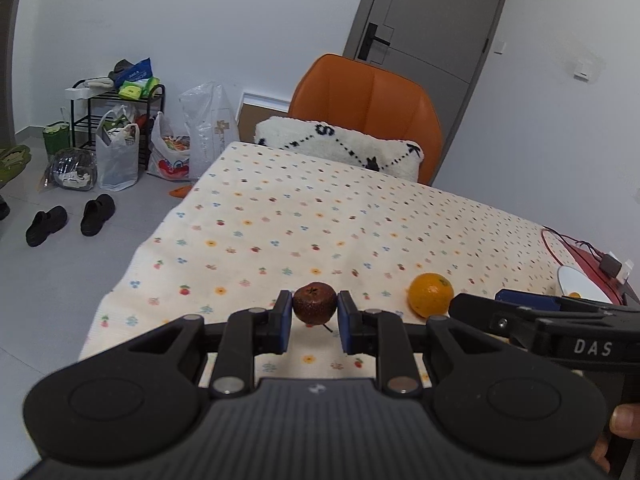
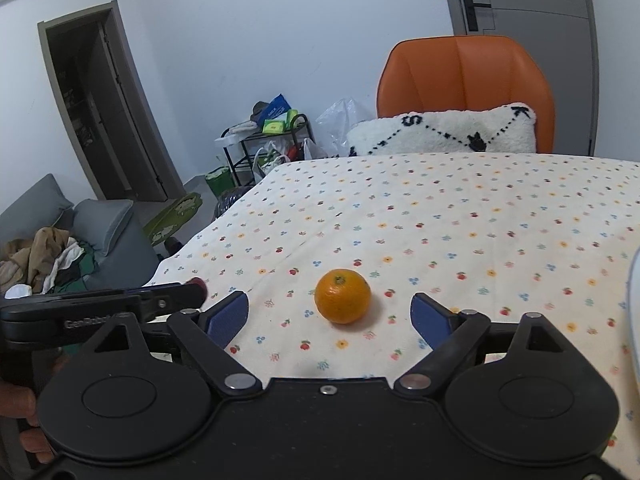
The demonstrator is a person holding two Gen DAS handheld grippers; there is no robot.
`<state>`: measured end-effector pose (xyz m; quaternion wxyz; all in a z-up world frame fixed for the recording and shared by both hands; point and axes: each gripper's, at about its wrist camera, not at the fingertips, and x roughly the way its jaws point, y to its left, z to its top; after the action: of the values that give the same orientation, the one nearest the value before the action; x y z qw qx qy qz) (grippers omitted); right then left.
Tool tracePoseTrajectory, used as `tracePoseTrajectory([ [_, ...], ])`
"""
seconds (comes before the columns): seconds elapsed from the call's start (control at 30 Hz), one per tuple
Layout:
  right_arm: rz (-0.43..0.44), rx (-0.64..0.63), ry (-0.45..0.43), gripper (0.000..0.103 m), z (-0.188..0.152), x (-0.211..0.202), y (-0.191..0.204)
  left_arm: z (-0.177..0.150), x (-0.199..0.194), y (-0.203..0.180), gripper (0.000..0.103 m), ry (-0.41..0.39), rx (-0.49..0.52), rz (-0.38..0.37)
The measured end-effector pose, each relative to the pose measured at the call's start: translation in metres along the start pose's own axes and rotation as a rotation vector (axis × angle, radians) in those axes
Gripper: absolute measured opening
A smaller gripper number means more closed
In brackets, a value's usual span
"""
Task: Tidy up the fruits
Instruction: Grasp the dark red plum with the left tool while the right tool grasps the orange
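**Ana:** Blue pads of the left tongs [image 1: 314,320] sit on either side of a small, round, dark reddish-brown fruit [image 1: 314,303]; both pads seem to touch its sides, so I read it as gripped. A thin stem pokes out underneath. I cannot tell whether it is lifted clear of the cream cloth with small flower and fruit prints [image 1: 320,216].

**Ben:** And the round orange citrus fruit [image 2: 343,296]?

**Ana:** It rests on the cloth-covered surface. In the right wrist view it lies between the 2 blue pads of the right tongs [image 2: 330,316] and slightly beyond their tips, touching neither. Those tongs are spread wide. In the left wrist view the citrus is at 3 o'clock from the brown fruit, near it but apart.

**Ben:** Anything else on the surface?

**Ana:** At the 3 o'clock edge of the left wrist view, a white plate [image 1: 580,280] with a red object [image 1: 592,260] carrying dark wires behind it.

**Ben:** Beyond the far edge?

**Ana:** At 12 o'clock, an orange padded chair [image 2: 466,76] holding a fluffy white cushion with black dotted lines [image 2: 440,130], and a grey door [image 2: 520,0] behind it. At 10 o'clock in the left wrist view, a black metal rack [image 1: 116,120], plastic bags [image 1: 118,152] and 2 black shoes [image 1: 72,220] on the floor.
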<state>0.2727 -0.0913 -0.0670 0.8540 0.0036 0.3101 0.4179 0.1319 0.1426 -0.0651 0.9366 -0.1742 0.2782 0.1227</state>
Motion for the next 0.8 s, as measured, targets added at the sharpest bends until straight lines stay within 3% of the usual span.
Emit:
tracePoseTrajectory([
  [0.37, -0.03, 0.005, 0.033, 0.071, 0.004, 0.027, -0.003, 0.0, -0.001, 0.014, 0.022, 0.002, -0.022, 0.03],
  [0.5, -0.03, 0.01, 0.056, 0.035, 0.004, 0.034, -0.007, 0.0, 0.0, 0.011, 0.022, 0.005, -0.021, 0.027],
  [0.8, -0.034, 0.033, 0.032, 0.035, -0.001, 0.011, -0.017, 0.0, 0.001, -0.007, 0.022, 0.001, 0.002, 0.008],
])
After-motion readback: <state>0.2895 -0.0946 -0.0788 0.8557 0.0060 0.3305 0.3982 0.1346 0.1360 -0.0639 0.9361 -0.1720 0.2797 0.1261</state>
